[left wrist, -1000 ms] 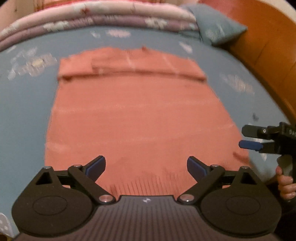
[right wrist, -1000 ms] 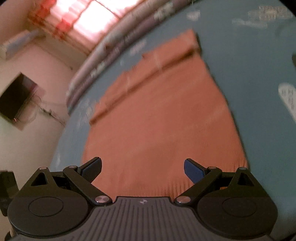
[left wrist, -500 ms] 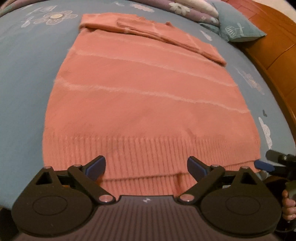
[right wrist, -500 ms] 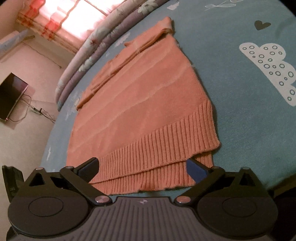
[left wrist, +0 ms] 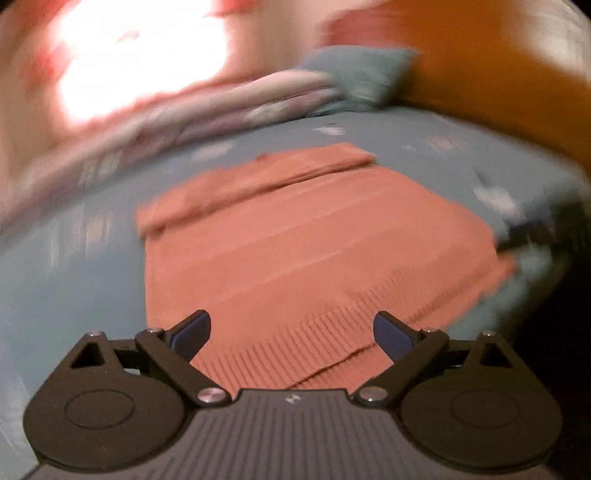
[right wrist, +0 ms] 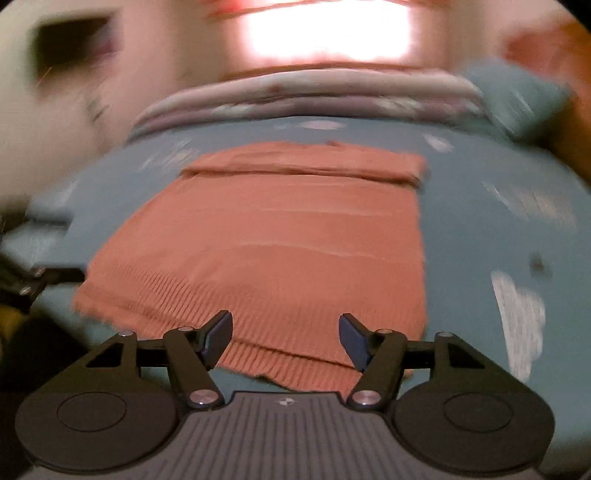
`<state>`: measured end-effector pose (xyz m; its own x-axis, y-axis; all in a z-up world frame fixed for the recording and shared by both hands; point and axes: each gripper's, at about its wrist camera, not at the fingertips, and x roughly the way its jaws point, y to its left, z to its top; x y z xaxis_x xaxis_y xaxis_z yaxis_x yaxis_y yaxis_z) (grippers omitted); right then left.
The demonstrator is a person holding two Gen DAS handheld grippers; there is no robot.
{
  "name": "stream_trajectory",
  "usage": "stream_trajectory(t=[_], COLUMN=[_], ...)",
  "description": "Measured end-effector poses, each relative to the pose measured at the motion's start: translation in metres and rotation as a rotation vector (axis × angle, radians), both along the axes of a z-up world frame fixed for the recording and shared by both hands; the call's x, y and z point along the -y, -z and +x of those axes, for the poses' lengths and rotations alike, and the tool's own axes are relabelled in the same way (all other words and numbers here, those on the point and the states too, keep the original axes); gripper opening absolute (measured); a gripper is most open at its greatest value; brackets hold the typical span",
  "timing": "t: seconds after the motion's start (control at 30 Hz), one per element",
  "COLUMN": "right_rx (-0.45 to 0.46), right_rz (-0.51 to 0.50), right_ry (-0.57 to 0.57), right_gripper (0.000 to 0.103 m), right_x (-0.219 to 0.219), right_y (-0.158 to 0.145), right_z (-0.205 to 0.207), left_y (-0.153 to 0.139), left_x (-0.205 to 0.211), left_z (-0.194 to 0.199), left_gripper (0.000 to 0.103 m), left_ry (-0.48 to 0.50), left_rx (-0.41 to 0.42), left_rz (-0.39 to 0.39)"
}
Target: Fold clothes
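Orange sweater (left wrist: 314, 258) flat on blue bed sheet (left wrist: 74, 288), sleeves folded across far end, ribbed hem nearest. Left gripper (left wrist: 291, 328) over hem, fingers spread, closing, pinching nothing. Right gripper (right wrist: 286, 334) over hem corner, fingers narrower, closing, hem between them, untouched. Pillow (left wrist: 354, 77) beyond.

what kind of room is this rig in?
Most likely a bedroom. An orange knit sweater lies flat on a bed with a blue patterned sheet, a pillow sits against a wooden headboard, and a bright curtained window is behind it.
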<state>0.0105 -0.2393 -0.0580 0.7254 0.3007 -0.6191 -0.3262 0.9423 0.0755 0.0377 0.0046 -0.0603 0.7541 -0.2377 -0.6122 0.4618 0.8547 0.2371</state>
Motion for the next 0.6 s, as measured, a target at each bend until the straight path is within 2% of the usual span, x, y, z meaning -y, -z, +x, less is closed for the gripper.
stream_trajectory(t=[0.1, 0.13, 0.23, 0.37, 0.5, 0.6], right_rx=[-0.007, -0.013, 0.025, 0.051, 0.038, 0.036], right_rz=[-0.080, -0.098, -0.246, -0.360, -0.391, -0.400], right_ry=[-0.142, -0.184, -0.268, -0.324, -0.351, -0.349], right_gripper=[0.058, 0.057, 0.054, 0.054, 0.054, 0.054], right_x=[-0.024, -0.031, -0.058, -0.085, -0.098, -0.101], right_y=[0.005, 0.008, 0.021, 0.031, 0.040, 0.042], right_z=[0.004, 0.006, 0.014, 0.030, 0.038, 0.040], left_y=[0.013, 0.017, 0.031, 0.038, 0.049, 0.059], left_x=[0.018, 0.024, 0.034, 0.038, 0.047, 0.055], left_z=[-0.011, -0.014, -0.013, -0.001, 0.017, 0.024], left_gripper=[0.062, 0.057, 0.057, 0.058, 0.060, 0.062], left_ry=[0.127, 0.170, 0.198, 0.189, 0.228, 0.274], left_rx=[0.021, 0.028, 0.033, 0.044, 0.007, 0.029], left_rz=[0.130, 0.173, 0.232, 0.263, 0.281, 0.338])
